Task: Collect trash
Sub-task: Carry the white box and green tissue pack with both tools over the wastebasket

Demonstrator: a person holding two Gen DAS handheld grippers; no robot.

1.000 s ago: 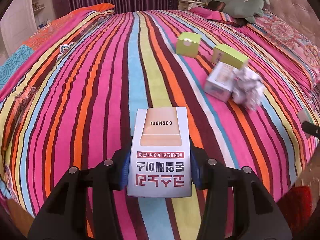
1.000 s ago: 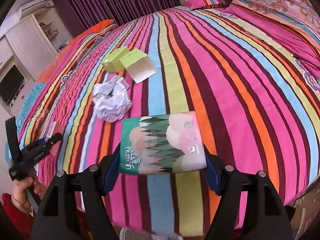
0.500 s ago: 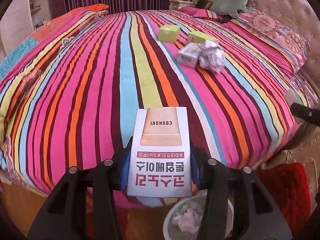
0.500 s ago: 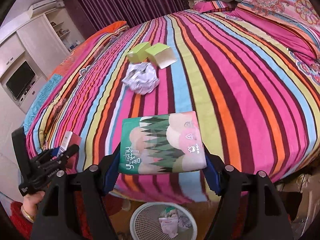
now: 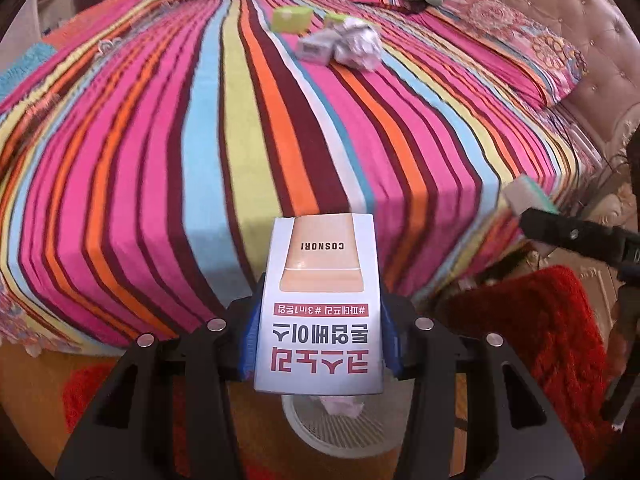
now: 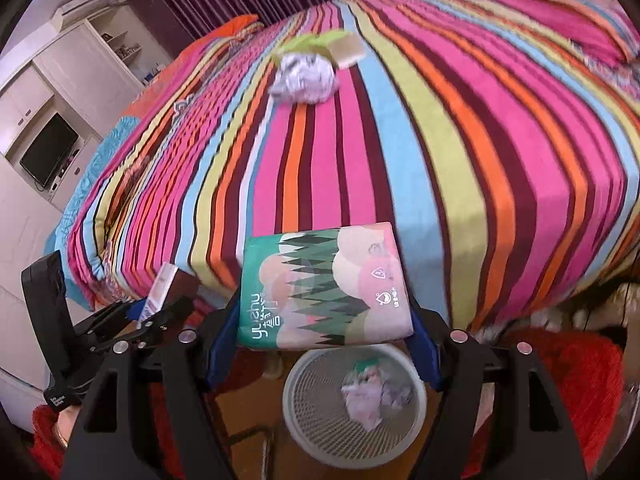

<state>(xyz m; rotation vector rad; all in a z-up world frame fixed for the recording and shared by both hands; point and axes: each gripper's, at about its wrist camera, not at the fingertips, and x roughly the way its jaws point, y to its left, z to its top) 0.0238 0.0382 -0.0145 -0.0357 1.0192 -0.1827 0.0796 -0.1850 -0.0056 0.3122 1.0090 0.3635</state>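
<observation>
Two pieces of trash are held at once, one per gripper, so that both can be dropped in a single trip. The left gripper (image 5: 318,320) is clamped at its narrowest on a white COSNORI carton (image 5: 320,308), gripped by its side faces so it hangs free over the white mesh wastebasket (image 5: 340,432). The right gripper (image 6: 322,320) is closed partway on a green tissue pack (image 6: 324,288), pinched across its width just above and behind the basket rim (image 6: 296,368). One basket is seen, already holding some crumpled paper. Left on the striped bed (image 5: 200,140) are counted two green boxes (image 5: 291,19), one white box (image 5: 314,49) and one crumpled paper ball (image 5: 358,46), clustered far from the edge.
</observation>
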